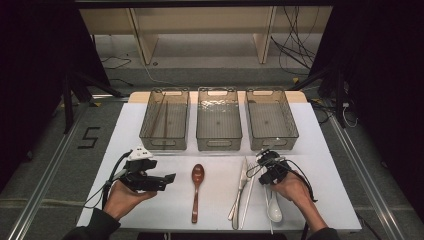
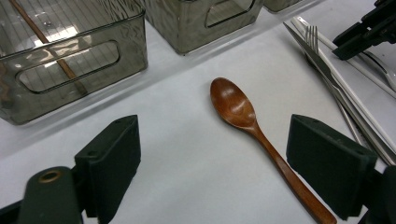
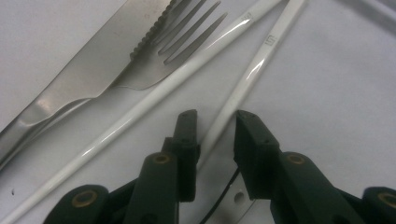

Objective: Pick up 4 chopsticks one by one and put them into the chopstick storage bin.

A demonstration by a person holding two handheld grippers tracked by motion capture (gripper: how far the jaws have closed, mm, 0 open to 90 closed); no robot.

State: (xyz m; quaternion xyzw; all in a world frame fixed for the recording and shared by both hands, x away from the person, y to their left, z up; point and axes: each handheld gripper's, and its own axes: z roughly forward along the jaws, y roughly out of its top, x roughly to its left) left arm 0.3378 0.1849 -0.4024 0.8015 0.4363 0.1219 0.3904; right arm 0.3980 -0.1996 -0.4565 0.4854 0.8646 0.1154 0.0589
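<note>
our right gripper [image 3: 214,128] points down at the worktop [image 1: 150,200], its fingers [image 3: 256,140] narrowed around one white chopstick [image 3: 247,79] that passes between them; we cannot tell whether the pads press it yet. the second chopstick [image 3: 154,98], fork [image 3: 187,28] and knife [image 3: 88,70] lie just beyond the left finger. our left gripper [image 2: 210,163] waits wide open and empty, the wooden spoon [image 2: 243,121] between its fingers, likely next for the bins [image 1: 219,120].
</note>
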